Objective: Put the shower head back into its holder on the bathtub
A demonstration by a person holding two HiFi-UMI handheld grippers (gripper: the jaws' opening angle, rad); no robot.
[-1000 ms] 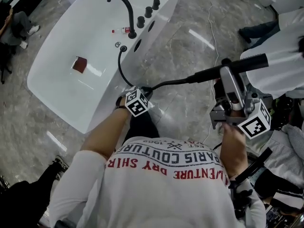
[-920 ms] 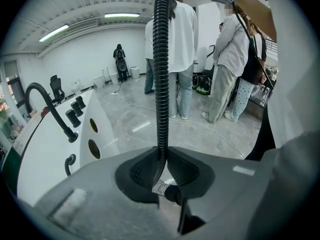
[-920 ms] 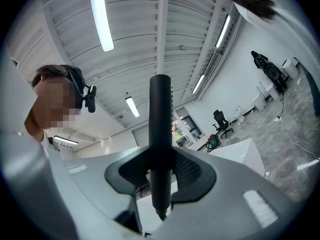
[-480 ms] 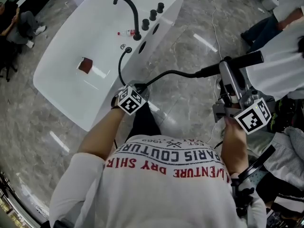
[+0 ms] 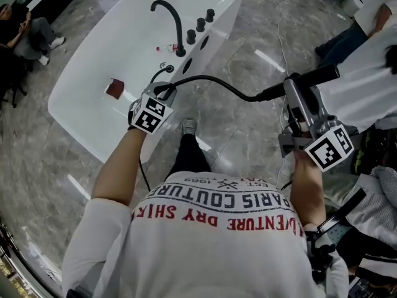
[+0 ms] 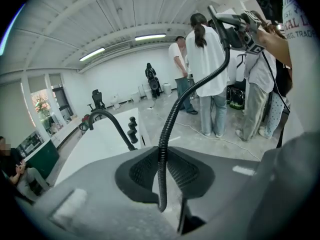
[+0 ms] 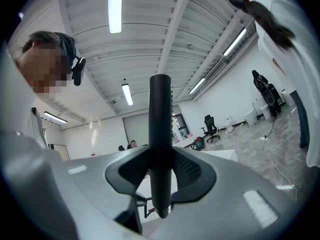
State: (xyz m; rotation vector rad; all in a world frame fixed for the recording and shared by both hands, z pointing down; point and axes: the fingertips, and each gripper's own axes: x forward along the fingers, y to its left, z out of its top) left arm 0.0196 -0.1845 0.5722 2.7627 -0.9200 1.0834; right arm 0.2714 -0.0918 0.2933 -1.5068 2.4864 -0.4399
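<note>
The black shower head lies level across the jaws of my right gripper, which is shut on its handle. Its black ribbed hose arcs left to my left gripper, which is shut on the hose just beside the rim of the white bathtub. The hose end runs on to the small holder hole on the rim. Behind it stand the black faucet and black knobs. In the left gripper view the right gripper shows high at the right.
A small bottle lies on the rim and a dark red thing inside the tub. My shoe is on the marble floor below the hose. People stand to the right, a white cable crosses the floor, and someone sits at far left.
My left gripper has risen and moved toward the tub rim with the hose in it, lifting the hose into a higher arc. The right gripper has stayed nearly in place with the shower head.
</note>
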